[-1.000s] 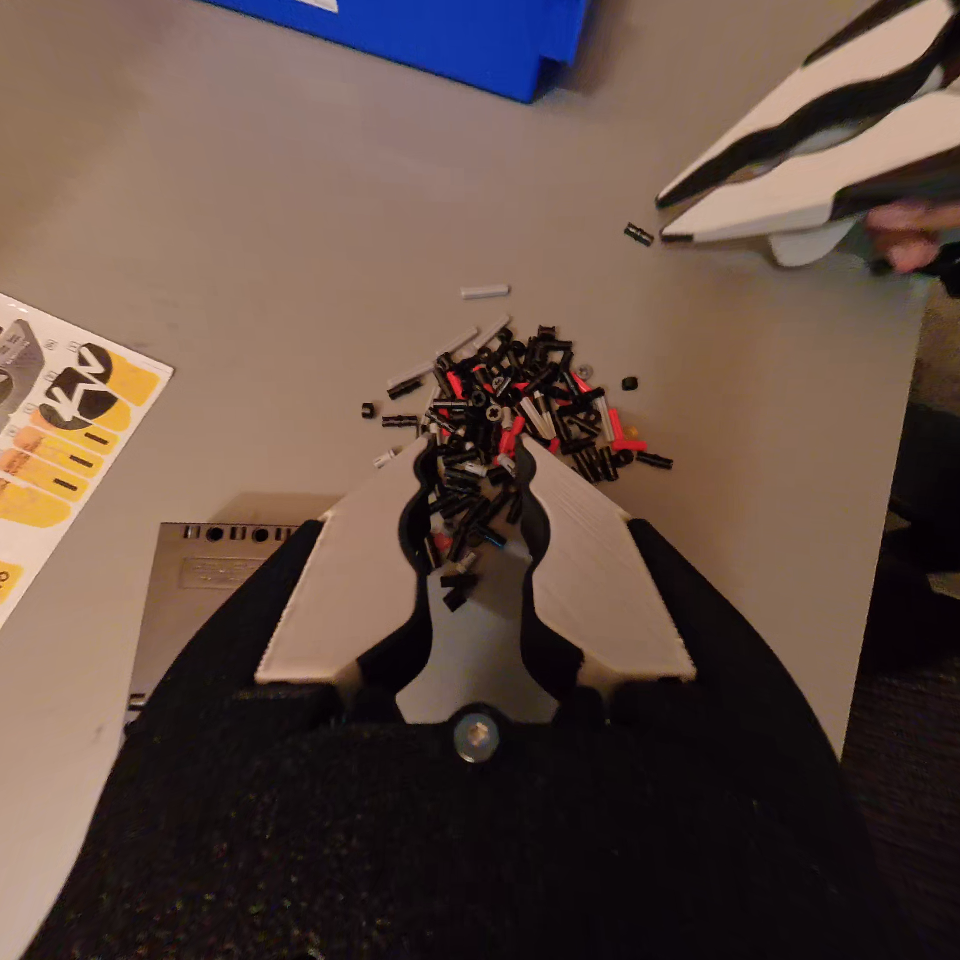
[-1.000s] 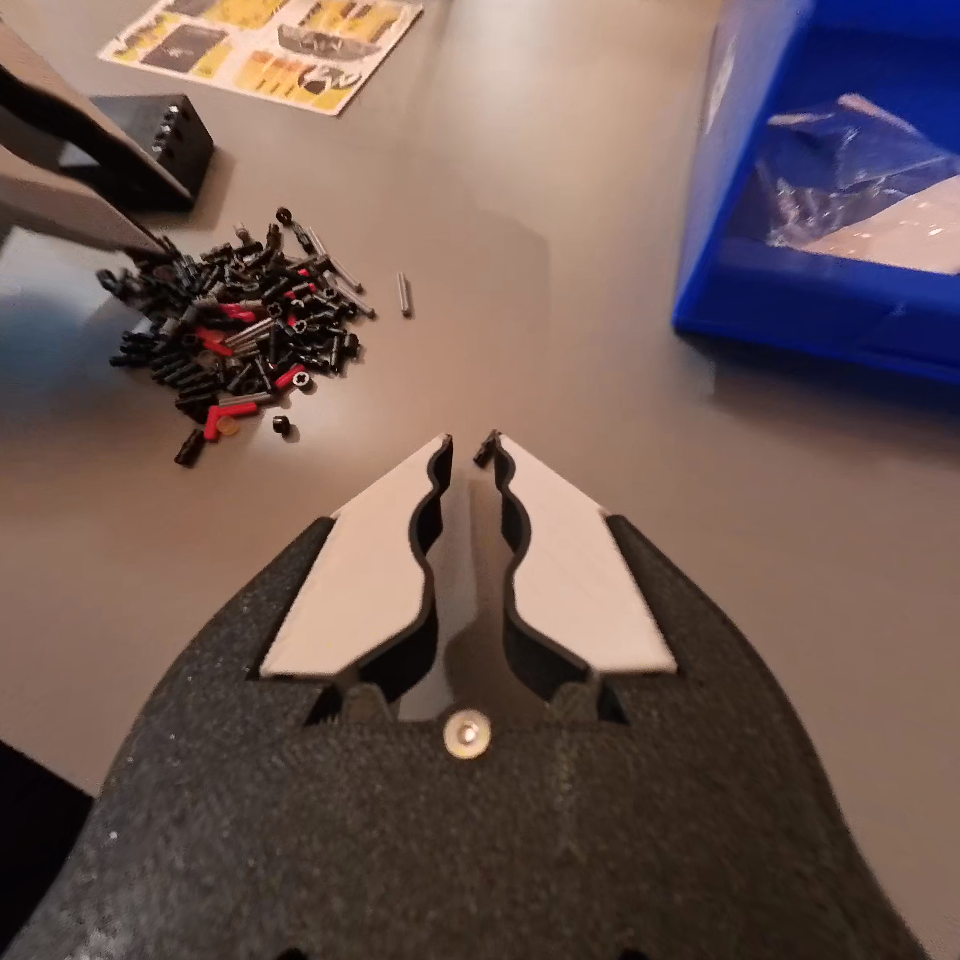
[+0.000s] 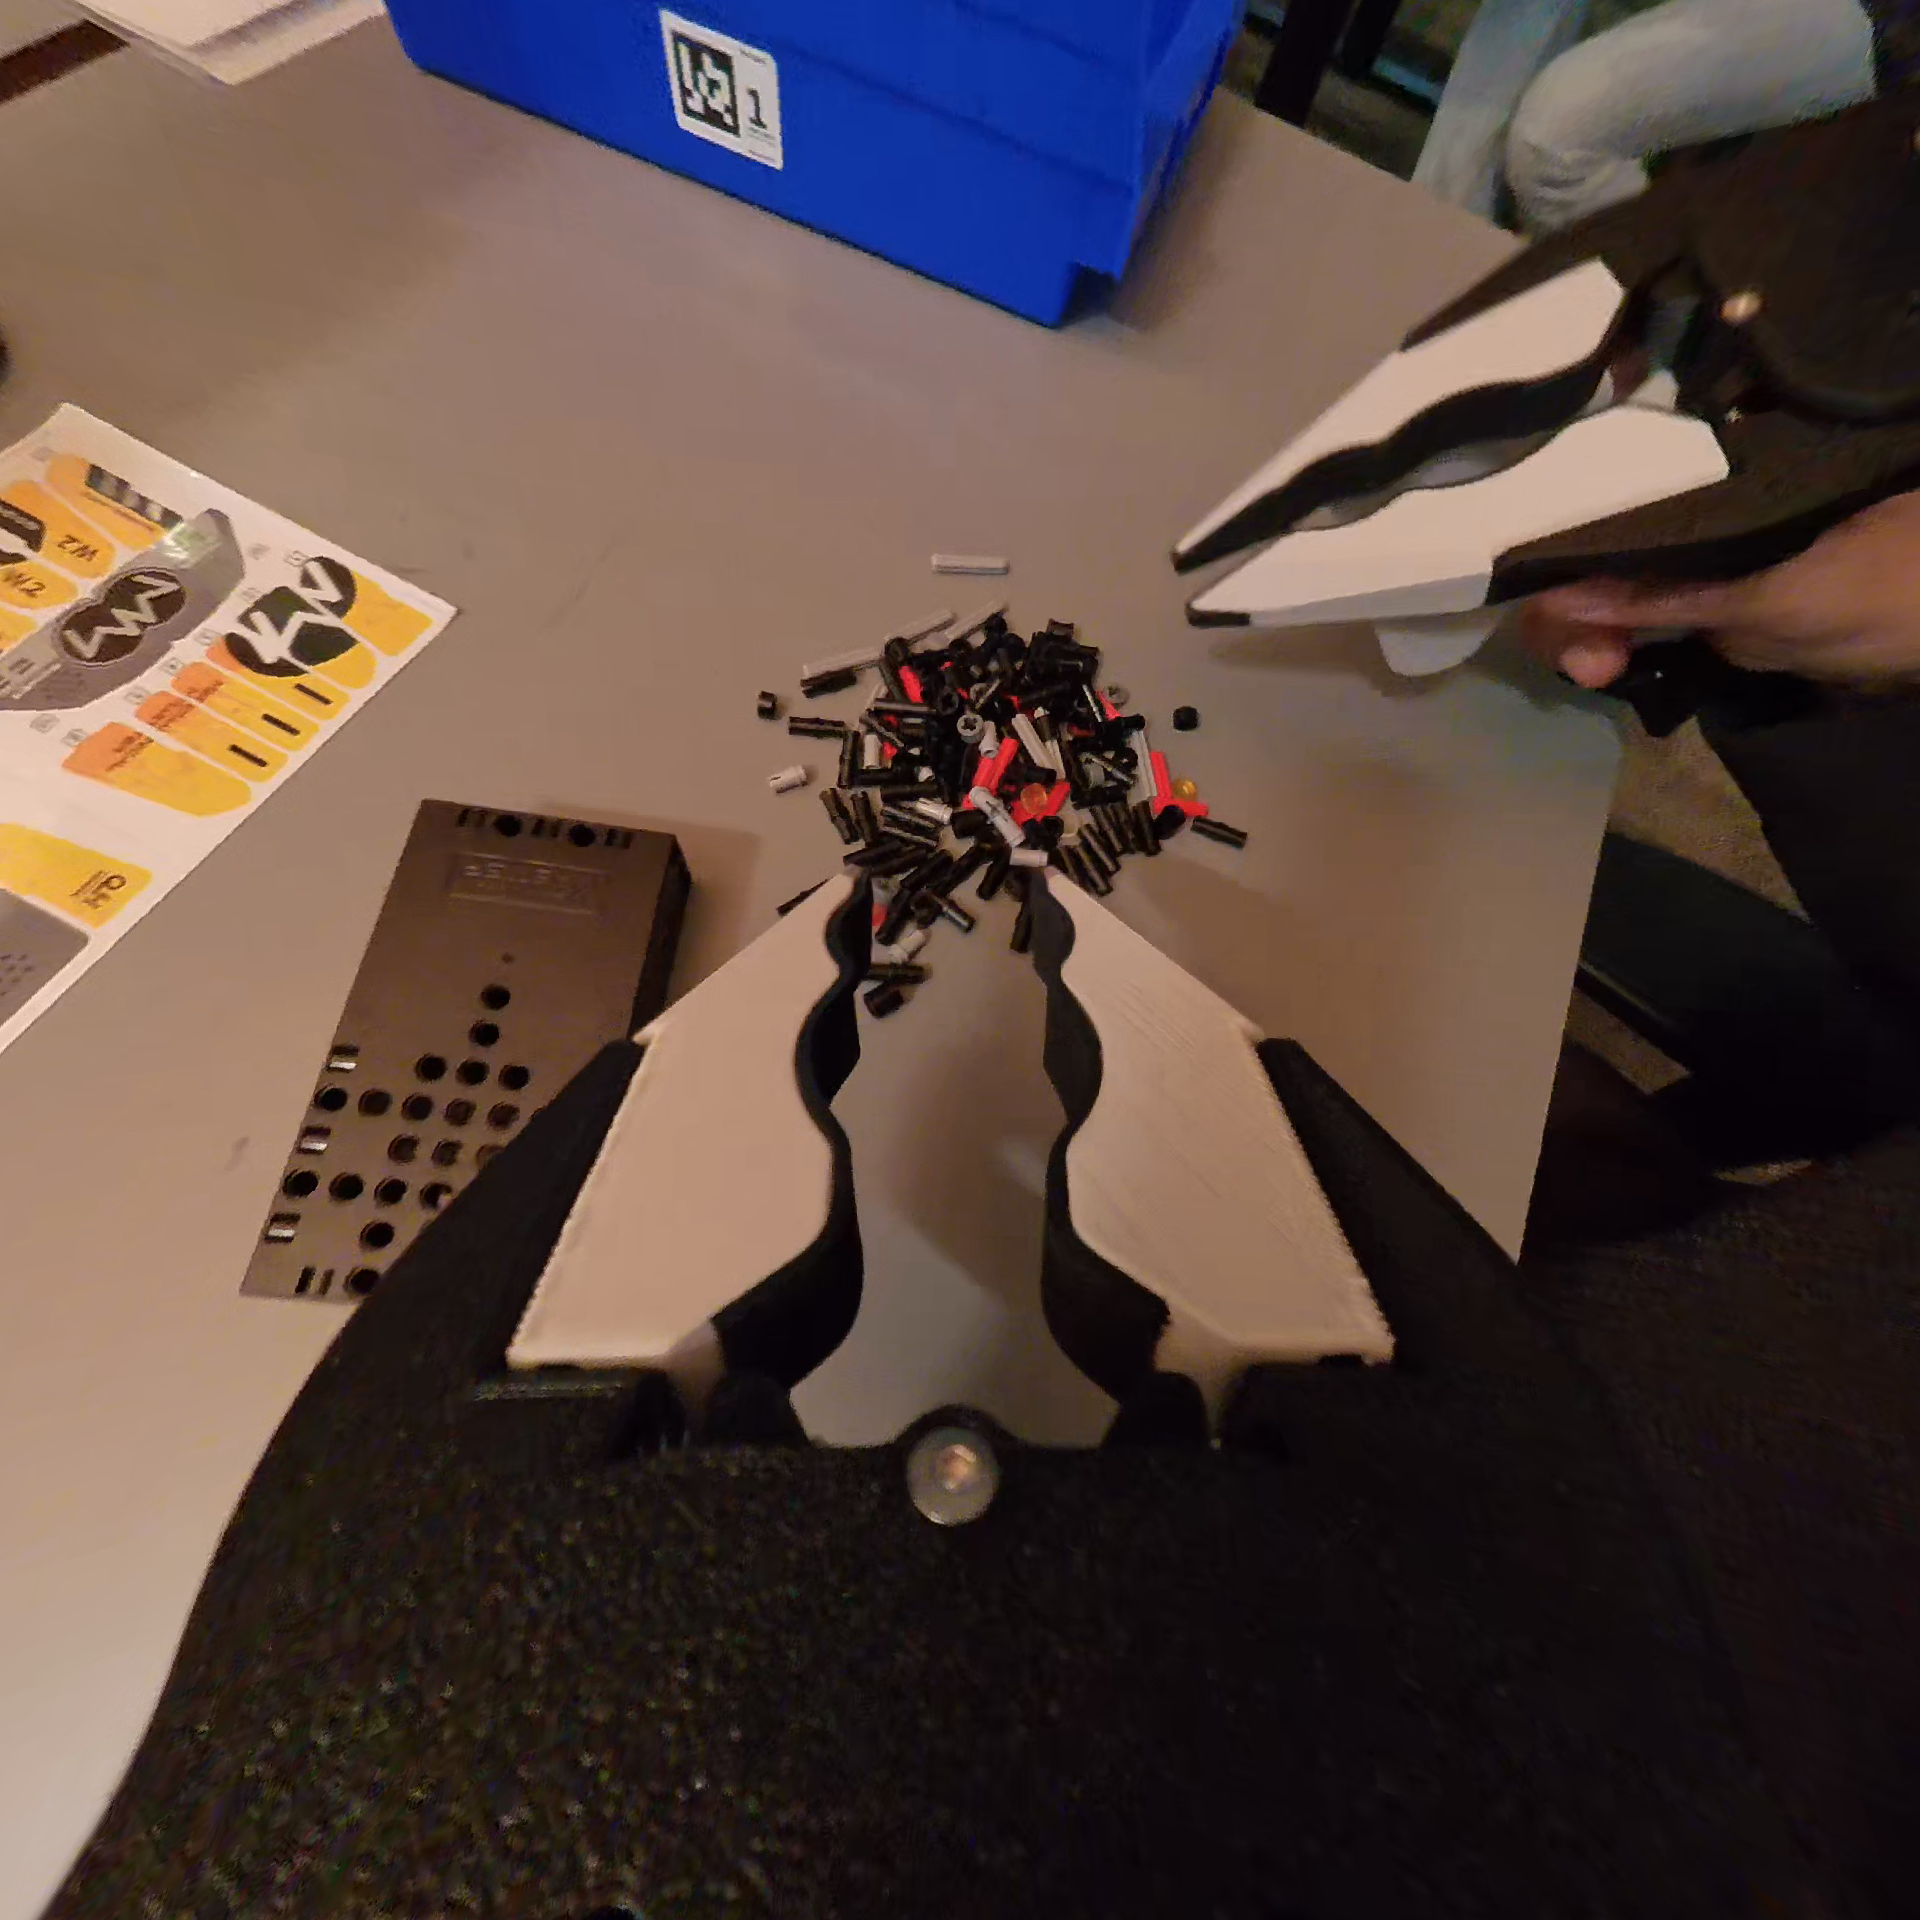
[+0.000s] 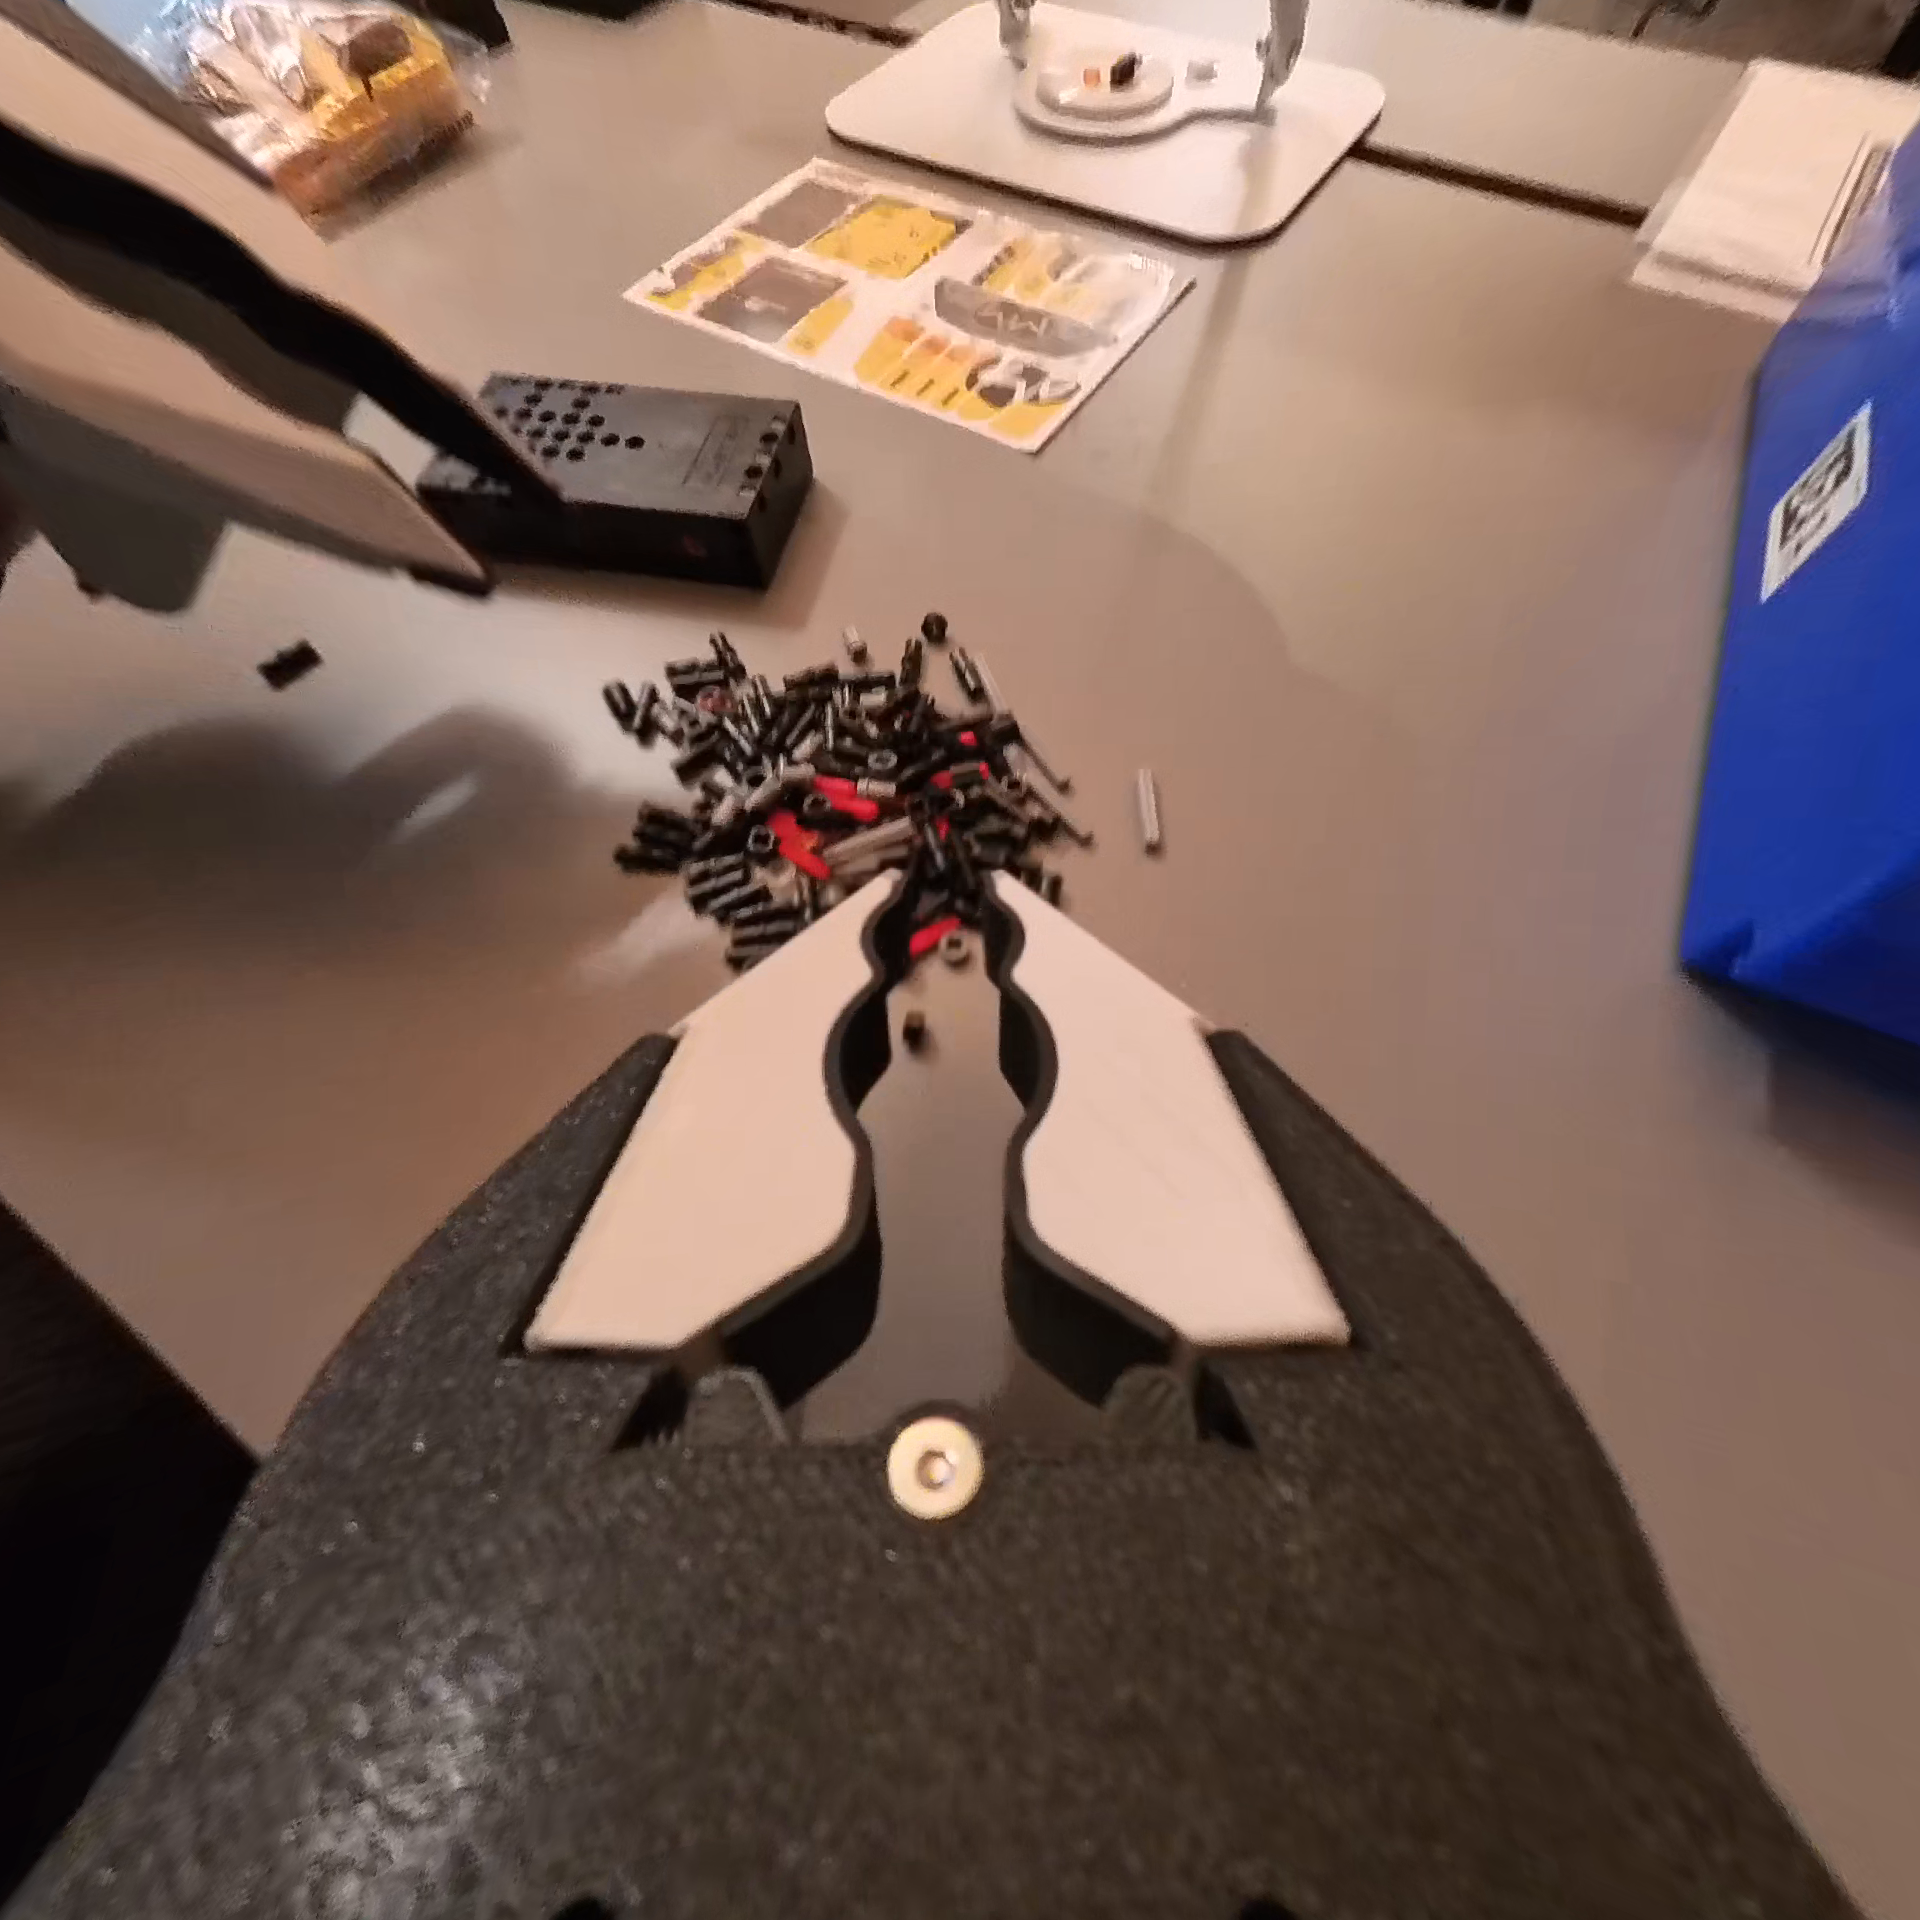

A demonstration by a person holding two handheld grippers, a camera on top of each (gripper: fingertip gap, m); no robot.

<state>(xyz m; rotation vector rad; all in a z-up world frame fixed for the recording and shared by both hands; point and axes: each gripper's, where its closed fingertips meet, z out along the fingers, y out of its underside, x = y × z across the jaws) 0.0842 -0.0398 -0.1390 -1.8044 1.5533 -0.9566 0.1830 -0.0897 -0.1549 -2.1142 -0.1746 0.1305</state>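
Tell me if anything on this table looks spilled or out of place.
The small black, red and grey pins lie in a loose heap on the bare grey table, not in the blue bin. A few strays sit apart, such as a grey pin and a black piece. Nothing looks damaged.

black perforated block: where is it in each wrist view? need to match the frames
Left wrist view: black perforated block lies lower left, flat on the table beside the left gripper.
Right wrist view: upper left, partly behind the other gripper's fingers.
Shared landmark: pile of small pins, beside the block in both.
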